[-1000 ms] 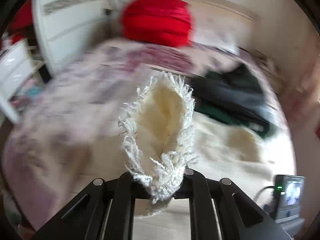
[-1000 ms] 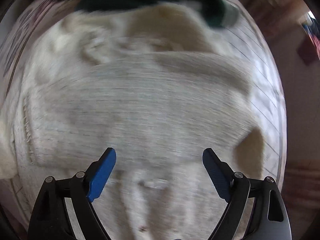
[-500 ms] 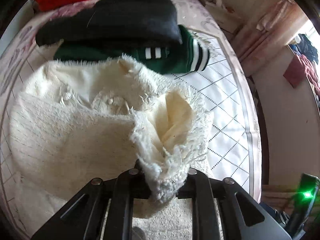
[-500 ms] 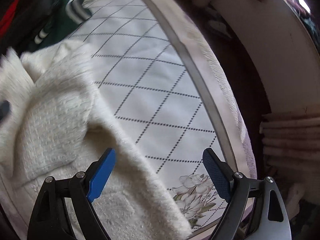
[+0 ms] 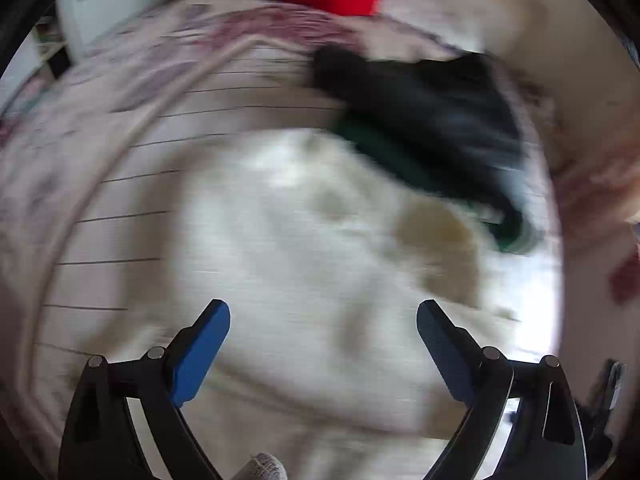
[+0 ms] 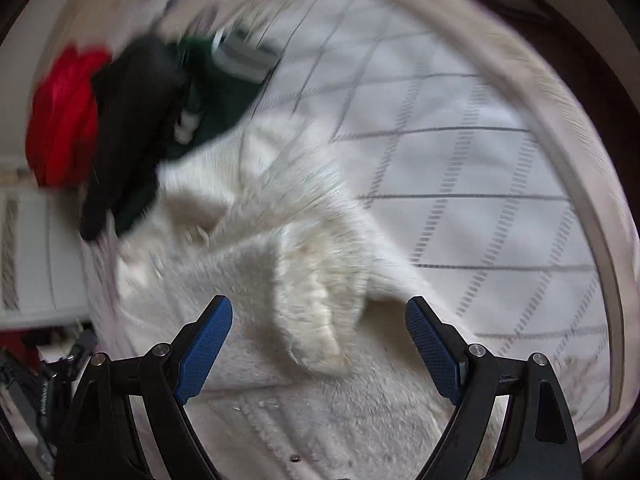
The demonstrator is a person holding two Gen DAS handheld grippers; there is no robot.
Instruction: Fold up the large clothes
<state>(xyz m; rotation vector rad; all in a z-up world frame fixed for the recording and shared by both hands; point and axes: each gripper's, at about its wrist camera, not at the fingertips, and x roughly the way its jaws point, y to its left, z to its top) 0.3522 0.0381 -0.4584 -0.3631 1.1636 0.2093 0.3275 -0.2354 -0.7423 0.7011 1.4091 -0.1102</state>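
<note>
Over bed [image 6: 460,168] | left gripper [image 5: 323,322] fingers wide, empty | right gripper [image 6: 319,320] fingers wide, straddling cream fleece garment [image 6: 320,308] fold

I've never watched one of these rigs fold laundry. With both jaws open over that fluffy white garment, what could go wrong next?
1. The white garment lies bunched, with a flap sticking up near the right gripper; a careless pinch there may catch several layers and spoil the fold.
2. The black garment and green one touch its far edge, so pulling it could drag them along.
3. The left gripper view is blurred by motion, so a grab now could miss.
</note>
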